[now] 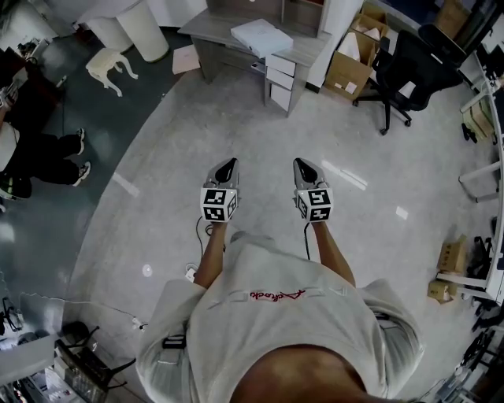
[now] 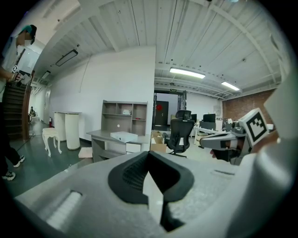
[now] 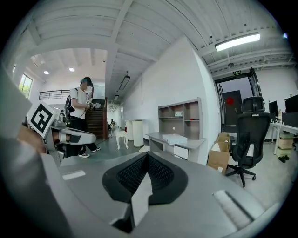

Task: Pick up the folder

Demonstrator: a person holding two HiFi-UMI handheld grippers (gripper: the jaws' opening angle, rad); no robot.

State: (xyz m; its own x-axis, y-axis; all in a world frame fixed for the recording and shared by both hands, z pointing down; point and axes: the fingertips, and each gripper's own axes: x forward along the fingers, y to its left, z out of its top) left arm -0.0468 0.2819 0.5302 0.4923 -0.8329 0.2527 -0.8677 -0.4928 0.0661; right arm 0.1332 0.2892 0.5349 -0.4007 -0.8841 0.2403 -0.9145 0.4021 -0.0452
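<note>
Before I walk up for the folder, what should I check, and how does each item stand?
1. Folder in sight: ok, the white folder lies on the desk.
2. Folder within reach: not ok, open floor separates it from both grippers.
3. Left gripper ready to grab: not ok, jaws shut, empty.
4. Right gripper ready: not ok, jaws shut, empty.
5. Way ahead: ok, the office chair stands off to the right.
</note>
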